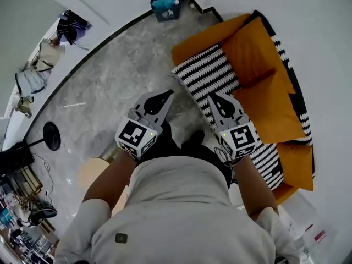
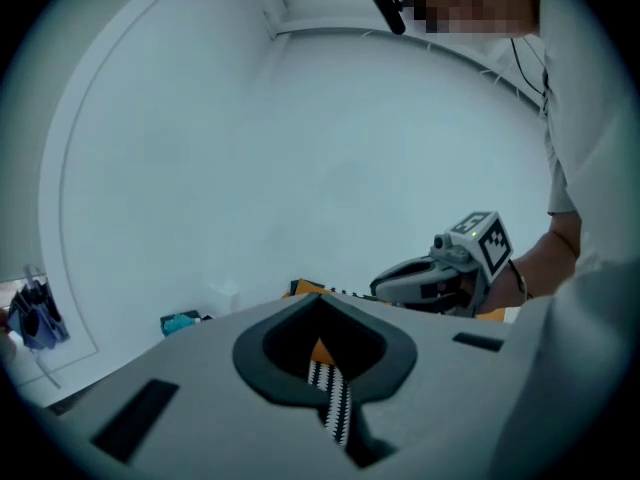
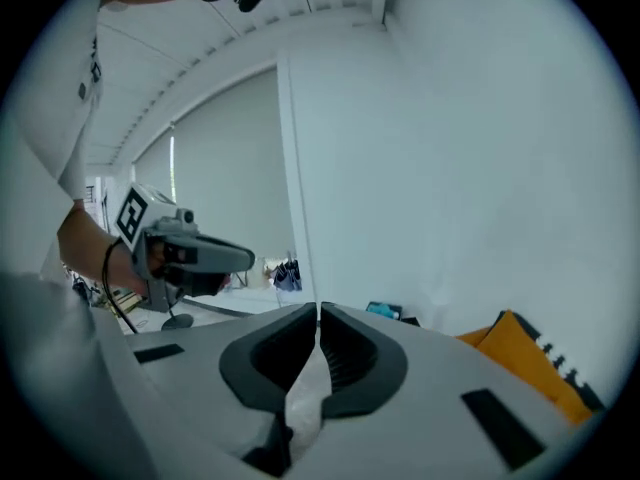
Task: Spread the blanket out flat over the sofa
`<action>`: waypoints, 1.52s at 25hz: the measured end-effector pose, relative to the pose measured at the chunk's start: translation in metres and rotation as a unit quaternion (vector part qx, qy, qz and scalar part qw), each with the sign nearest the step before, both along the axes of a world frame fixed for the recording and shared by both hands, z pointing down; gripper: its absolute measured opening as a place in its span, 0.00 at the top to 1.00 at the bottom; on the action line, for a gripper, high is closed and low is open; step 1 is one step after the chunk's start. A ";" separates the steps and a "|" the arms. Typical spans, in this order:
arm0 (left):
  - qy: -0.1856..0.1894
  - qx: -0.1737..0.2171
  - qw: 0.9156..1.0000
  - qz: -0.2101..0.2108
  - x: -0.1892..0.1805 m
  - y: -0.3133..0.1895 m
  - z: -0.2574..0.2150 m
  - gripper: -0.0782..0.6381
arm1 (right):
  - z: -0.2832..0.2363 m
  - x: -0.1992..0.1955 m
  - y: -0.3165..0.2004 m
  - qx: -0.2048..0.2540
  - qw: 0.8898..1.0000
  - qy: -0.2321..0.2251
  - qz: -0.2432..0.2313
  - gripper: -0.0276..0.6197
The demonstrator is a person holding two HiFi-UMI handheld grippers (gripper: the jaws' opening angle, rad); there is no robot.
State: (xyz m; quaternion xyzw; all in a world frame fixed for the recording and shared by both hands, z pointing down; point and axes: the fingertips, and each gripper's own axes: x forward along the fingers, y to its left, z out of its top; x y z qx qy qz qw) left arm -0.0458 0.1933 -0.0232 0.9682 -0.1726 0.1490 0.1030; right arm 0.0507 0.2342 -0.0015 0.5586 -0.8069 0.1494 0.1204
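**Both grippers closed on the striped blanket at the sofa's end**

The grey marbled floor fills most of the head view, with the orange sofa set against the white wall at the upper right. The black-and-white striped blanket lies on that sofa. Its stripes show at the end nearest you, along the front edge and along the far edge, while orange cushions cover the middle.

You stand at the sofa's near end, with both arms reaching forward and down. Your left gripper hangs over the floor just beside the blanket's corner. In the left gripper view its jaws are pressed together on a narrow strip of the striped cloth, and a little orange shows in the hollow behind the tips.

Your right gripper sits at the blanket's near edge, close beside the left one. In the right gripper view its jaw tips meet, and a pale fold of cloth is pinched in the gap below them. This appears to be the blanket's edge, though no stripes show there.

A dark box holding something teal stands by the far wall, well apart from the sofa. A black round stand rests on the floor at the left.
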 end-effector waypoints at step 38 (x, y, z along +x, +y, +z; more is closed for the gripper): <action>0.058 0.103 0.988 -0.096 -0.329 0.327 -0.156 0.88 | -0.175 -0.247 0.344 0.138 0.989 0.013 -0.042 0.91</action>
